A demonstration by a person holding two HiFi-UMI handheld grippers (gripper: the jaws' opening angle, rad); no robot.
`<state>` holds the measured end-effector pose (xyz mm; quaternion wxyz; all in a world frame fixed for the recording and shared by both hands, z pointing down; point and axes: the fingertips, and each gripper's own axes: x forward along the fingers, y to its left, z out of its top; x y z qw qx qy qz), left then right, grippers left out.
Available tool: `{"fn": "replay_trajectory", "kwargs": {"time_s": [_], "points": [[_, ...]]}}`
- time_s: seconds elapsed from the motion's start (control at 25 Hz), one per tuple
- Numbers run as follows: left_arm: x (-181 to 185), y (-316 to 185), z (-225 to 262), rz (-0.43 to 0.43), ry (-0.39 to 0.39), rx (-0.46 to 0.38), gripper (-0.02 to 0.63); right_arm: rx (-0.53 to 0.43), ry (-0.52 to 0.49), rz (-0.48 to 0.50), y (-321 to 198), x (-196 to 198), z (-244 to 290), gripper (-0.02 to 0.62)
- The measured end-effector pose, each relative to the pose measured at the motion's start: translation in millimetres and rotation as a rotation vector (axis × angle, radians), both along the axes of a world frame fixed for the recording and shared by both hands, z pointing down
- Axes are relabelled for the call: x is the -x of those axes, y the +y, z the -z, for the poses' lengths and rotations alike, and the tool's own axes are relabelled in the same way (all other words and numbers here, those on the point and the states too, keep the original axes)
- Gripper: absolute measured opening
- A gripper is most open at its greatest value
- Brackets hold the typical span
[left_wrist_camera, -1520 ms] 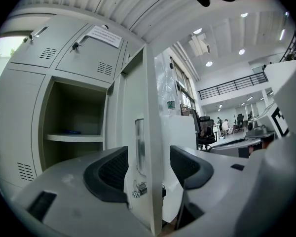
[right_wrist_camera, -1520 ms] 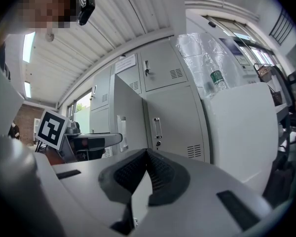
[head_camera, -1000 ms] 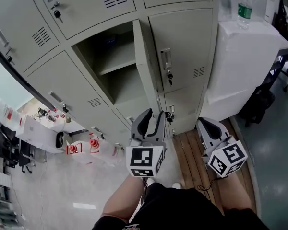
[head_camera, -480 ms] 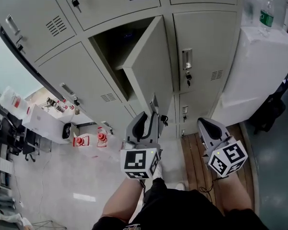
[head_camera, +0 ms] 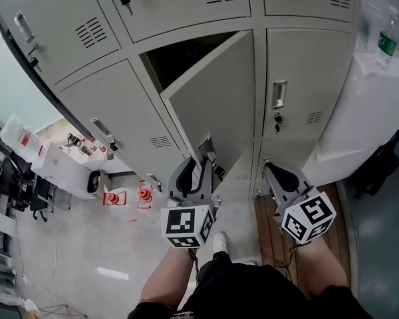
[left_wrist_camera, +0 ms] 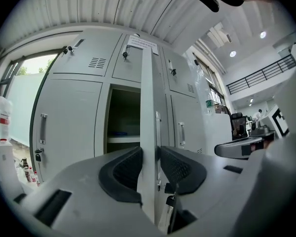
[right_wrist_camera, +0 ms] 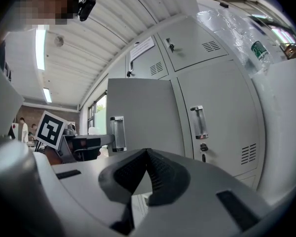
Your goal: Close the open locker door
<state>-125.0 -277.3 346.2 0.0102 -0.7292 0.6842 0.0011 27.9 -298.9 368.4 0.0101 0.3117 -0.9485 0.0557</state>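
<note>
The grey locker door (head_camera: 213,105) stands half open in front of its dark compartment (head_camera: 186,55). My left gripper (head_camera: 205,153) straddles the door's free edge (left_wrist_camera: 148,122), one jaw on each side. Its jaws have just been opening: the left pad lies against the door and a thin gap shows at the right pad, as the left gripper (left_wrist_camera: 150,157) view shows. My right gripper (head_camera: 269,168) hangs to the right of the door, level with it and clear of it. In the right gripper (right_wrist_camera: 147,152) view the pads meet with nothing between them, facing the door's front (right_wrist_camera: 143,112) and its handle (right_wrist_camera: 117,132).
Closed lockers surround the open one; the neighbour on the right (head_camera: 299,78) has a handle and key. A white cabinet (head_camera: 372,111) with a water bottle (head_camera: 386,42) stands at the far right. Wooden boards (head_camera: 266,218) lie underfoot, and small red items (head_camera: 126,197) sit on the floor at left.
The door has swung from standing straight out to about halfway shut. The left gripper has stayed on its edge and moved with it; the right gripper has followed alongside.
</note>
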Motion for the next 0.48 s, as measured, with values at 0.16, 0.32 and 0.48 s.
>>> {"fn": "replay_trajectory", "kwargs": {"time_s": [0.16,0.32,0.48], "points": [[16,-7,-1,0.007,0.0,0.001,0.125,-0.007,0.001,0.016,-11,22,4,0.052],[32,-15,-1,0.017,-0.001,0.002,0.132,-0.009,0.011,0.036,-19,44,6,0.052],[45,-22,-1,0.025,-0.004,0.0,0.135,0.0,0.016,0.043,-28,60,4,0.052]]}}
